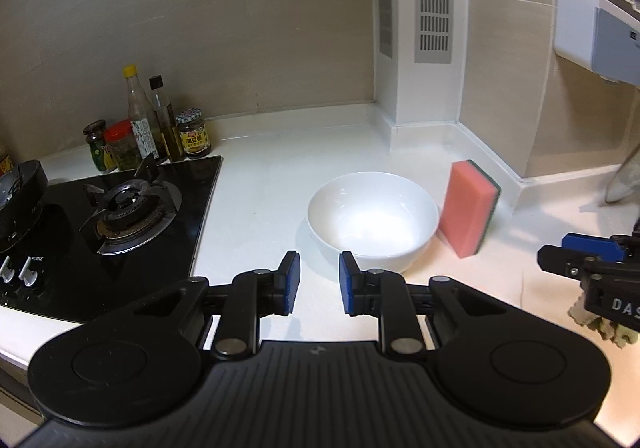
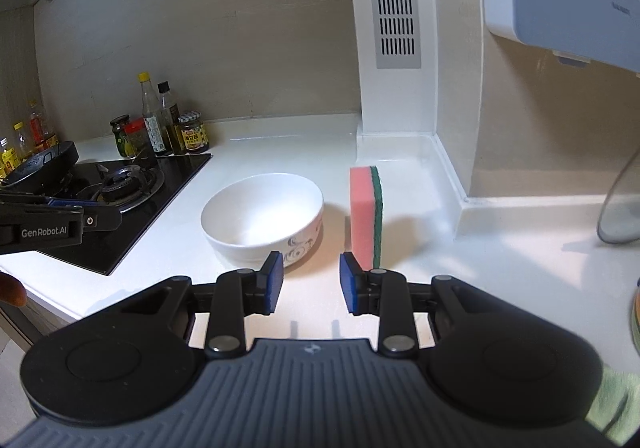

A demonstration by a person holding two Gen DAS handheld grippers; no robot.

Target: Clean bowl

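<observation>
A white bowl (image 1: 372,217) stands upright on the white counter; the right wrist view shows a dark floral print on its side (image 2: 262,219). A pink sponge with a green scouring back (image 1: 470,207) stands on edge just right of the bowl, apart from it (image 2: 365,217). My left gripper (image 1: 319,284) is open and empty, just in front of the bowl's near left rim. My right gripper (image 2: 311,284) is open and empty, in front of the gap between bowl and sponge. Each gripper shows at the edge of the other's view.
A black gas hob (image 1: 120,207) with a burner lies left of the bowl, a dark pan (image 1: 20,187) at its far left. Sauce bottles and jars (image 1: 156,127) stand by the back wall. A glass lid (image 2: 620,207) leans at right. A white vented column (image 2: 394,47) stands behind.
</observation>
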